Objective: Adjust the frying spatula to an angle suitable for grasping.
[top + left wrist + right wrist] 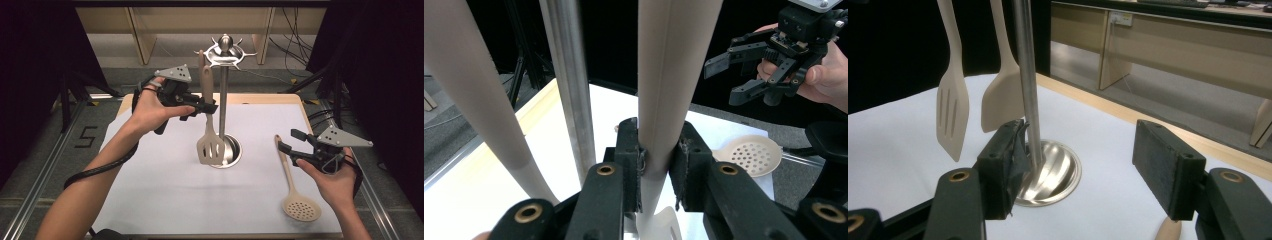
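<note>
The desk carries a white sheet, and near its middle stands a steel rack with a round base and a ring of hooks at the top. Two pale utensils hang from the rack: a slotted turner on the near side and a plain spatula behind it. A skimmer lies flat on the sheet at the right, its perforated bowl toward the near edge and its handle pointing far.

The left hand-held gripper is clamped on the turner's handle, about halfway up, just left of the pole; its own view shows the pads pressed against both sides of the handle. The right hand-held gripper stands wide and holds nothing, hovering just beside the skimmer's handle near its far end.

The step in hand looks like hanging the turner on the rack, or lifting it off; the frames do not settle which. If it is seated, the next move calls for the left jaws to part gently so the turner does not swing, while the right jaws drop over the skimmer's handle and close.
</note>
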The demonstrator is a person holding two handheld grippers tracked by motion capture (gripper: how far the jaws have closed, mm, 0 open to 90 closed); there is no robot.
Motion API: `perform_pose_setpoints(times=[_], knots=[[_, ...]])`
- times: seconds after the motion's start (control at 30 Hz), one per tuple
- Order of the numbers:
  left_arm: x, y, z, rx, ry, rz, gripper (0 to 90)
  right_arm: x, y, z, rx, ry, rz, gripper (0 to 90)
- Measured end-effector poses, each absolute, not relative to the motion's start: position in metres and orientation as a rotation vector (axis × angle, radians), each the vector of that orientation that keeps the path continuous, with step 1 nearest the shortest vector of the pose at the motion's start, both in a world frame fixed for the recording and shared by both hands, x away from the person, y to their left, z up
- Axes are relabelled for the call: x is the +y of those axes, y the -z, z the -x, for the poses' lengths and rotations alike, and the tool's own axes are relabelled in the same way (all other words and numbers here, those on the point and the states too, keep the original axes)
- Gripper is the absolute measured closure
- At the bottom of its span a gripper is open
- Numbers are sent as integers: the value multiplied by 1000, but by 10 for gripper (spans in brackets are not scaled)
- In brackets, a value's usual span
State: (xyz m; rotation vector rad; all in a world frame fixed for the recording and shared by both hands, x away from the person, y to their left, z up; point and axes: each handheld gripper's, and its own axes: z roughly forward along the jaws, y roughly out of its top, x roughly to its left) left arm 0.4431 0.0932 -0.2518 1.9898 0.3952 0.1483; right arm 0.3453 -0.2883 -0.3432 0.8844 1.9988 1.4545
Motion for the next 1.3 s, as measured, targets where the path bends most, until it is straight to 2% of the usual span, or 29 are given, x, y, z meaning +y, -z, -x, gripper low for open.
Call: perform_pose_setpoints(times=[0.47,0.73,1.3], knots=[[96,252,-445,397,-141,-1989,748,-285,344,-342,2000,-1469,-943,389],[102,254,-446,417,-89,-1953,731,-286,345,-344,1999,-1457,-903,389],[116,253,-446,443,-92,-1875,701,-283,346,-342,2023,-1451,-926,389]])
